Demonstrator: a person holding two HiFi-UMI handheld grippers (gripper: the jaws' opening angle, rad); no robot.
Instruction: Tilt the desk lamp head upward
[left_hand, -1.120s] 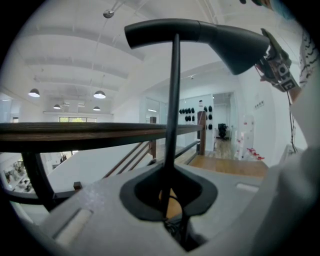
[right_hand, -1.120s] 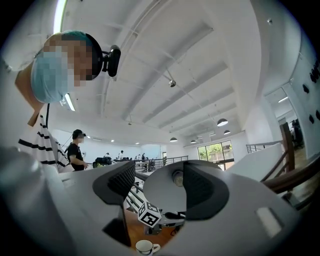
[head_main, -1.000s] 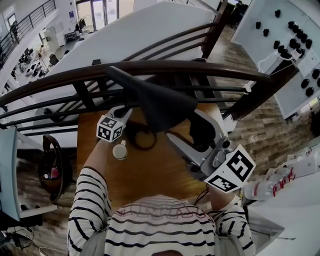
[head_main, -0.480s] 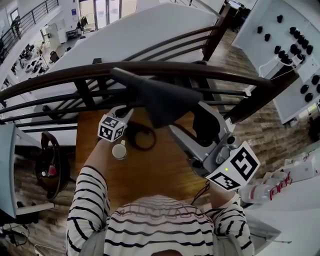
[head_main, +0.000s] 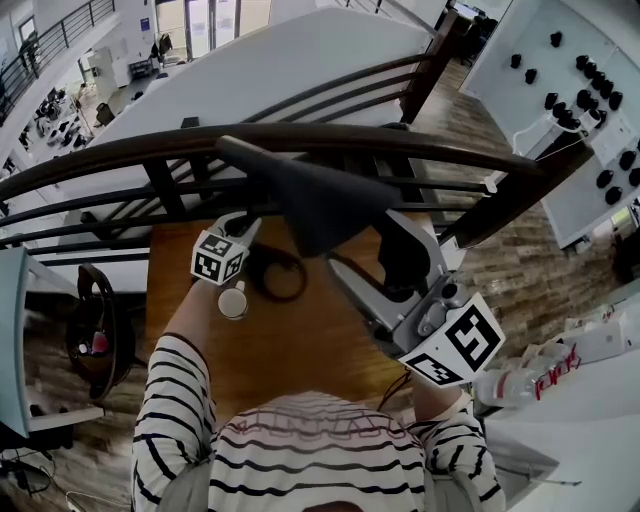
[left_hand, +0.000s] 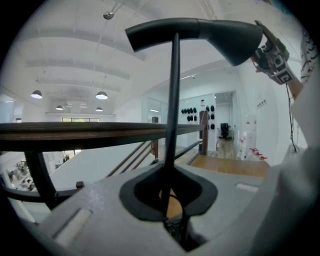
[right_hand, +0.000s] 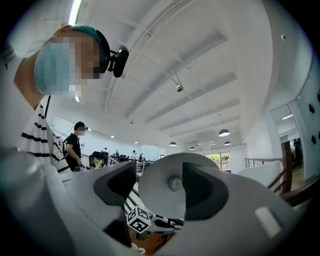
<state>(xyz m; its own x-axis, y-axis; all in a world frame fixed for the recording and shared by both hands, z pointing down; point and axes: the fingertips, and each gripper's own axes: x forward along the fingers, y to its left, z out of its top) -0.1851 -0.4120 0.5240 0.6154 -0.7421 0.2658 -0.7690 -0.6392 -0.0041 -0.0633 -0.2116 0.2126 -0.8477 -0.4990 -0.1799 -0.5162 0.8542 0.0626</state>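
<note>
The desk lamp has a black cone-shaped head (head_main: 320, 195) on a thin black stem (left_hand: 171, 110). In the head view it hangs over the wooden table (head_main: 290, 340), just in front of the railing. My left gripper (head_main: 240, 232) is at the head's left, low down, and in the left gripper view (left_hand: 167, 210) its jaws are shut on the stem. My right gripper (head_main: 400, 255) grips the head's wide end. In the right gripper view (right_hand: 165, 185) the lamp's white inside (right_hand: 172, 182) fills the gap between the jaws. The lamp's base is hidden.
A dark wooden railing (head_main: 300, 135) curves across just beyond the table. A black loop of cord (head_main: 275, 275) lies on the table under the lamp. A water bottle (head_main: 520, 380) lies at the right, and a white board with black knobs (head_main: 580, 80) stands at the far right.
The right gripper has drifted slightly right and back left with the lamp head's wide end. The left gripper has stayed on the stem.
</note>
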